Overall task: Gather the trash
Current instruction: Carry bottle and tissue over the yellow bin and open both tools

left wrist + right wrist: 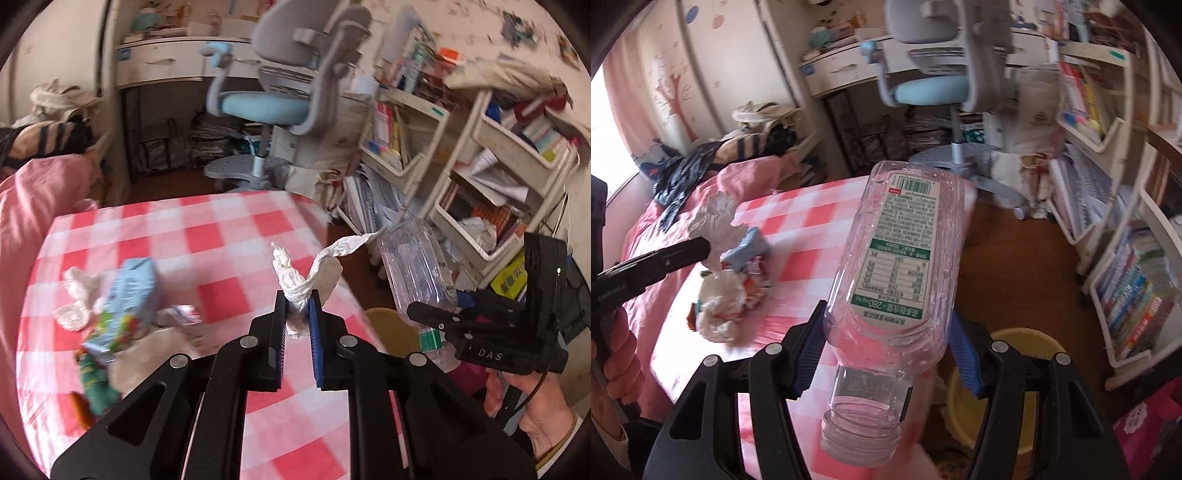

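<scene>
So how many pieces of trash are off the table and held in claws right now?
2: a twisted white tissue in the left claw, and an uncapped clear plastic bottle in the right claw. More trash remains on the table.

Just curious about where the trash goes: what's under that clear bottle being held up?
Below the bottle sits a yellow bin on the wooden floor, beside the checked table. The bottle and gripper hide most of the bin's inside.

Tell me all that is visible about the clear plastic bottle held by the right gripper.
The clear plastic bottle looks empty and has no cap; its open threaded neck points toward the camera and downward. A white and green printed label with a barcode covers its flat side. The right gripper is shut on its shoulder, blue pads pressing both sides. It is held in the air past the edge of the red and white checked tablecloth, above the yellow bin.
</scene>
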{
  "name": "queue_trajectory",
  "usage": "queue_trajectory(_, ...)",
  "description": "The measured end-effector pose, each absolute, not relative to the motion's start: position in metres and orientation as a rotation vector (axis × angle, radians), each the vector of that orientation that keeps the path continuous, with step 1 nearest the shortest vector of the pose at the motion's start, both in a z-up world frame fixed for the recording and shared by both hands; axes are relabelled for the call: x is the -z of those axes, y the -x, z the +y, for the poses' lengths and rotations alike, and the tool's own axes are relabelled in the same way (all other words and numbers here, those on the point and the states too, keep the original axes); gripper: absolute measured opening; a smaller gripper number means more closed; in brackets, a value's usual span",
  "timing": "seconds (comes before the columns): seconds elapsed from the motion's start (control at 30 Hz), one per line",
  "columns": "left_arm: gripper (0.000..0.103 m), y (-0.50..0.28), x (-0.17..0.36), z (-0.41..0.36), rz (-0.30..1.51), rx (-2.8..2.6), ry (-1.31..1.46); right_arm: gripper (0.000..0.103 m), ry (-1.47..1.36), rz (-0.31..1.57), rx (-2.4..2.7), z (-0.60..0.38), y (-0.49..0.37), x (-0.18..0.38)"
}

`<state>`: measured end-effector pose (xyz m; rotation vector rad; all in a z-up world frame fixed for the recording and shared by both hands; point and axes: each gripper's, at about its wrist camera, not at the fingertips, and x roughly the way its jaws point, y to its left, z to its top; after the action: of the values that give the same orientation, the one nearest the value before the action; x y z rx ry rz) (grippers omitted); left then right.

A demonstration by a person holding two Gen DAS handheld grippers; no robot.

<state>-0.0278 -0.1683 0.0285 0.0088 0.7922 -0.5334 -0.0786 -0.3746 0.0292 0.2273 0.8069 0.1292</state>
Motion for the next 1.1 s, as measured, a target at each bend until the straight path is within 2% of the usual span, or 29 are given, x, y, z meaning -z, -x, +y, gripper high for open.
queue_trajectory(0.4, 0.012, 0.011, 0.015, -0.312, 0.87, 0.672, -0.051, 0.061, -0.251, 0.96, -0.009, -0.456, 0.064, 0.038)
queue_trajectory(0.5, 0.013, 0.005, 0.037, -0.346, 0.932, 0.691, -0.062, 0.069, -0.271, 0.987, 0.087, -0.483, 0.07, 0.044)
queue_trajectory(0.57, 0.034, 0.001, 0.054, -0.362, 0.994, 0.7, -0.07, 0.071, -0.329, 0.983, 0.154, -0.502, 0.077, 0.045)
queue_trajectory(0.63, 0.05, 0.001, 0.065, -0.37, 1.028, 0.681, -0.092, 0.071, -0.4, 0.961, 0.192, -0.52, 0.085, 0.043)
queue_trajectory(0.77, 0.065, 0.007, 0.057, -0.356, 0.973, 0.645, -0.093, 0.071, -0.423, 0.875, 0.191, -0.524, 0.094, 0.026)
queue_trajectory(0.87, 0.071, 0.011, 0.045, -0.328, 0.904, 0.572, -0.077, 0.077, -0.384, 0.812, 0.138, -0.506, 0.093, 0.01)
queue_trajectory(1.1, 0.08, 0.011, 0.005, -0.238, 0.778, 0.362, -0.003, 0.081, -0.236, 0.769, -0.045, -0.436, 0.08, -0.015)
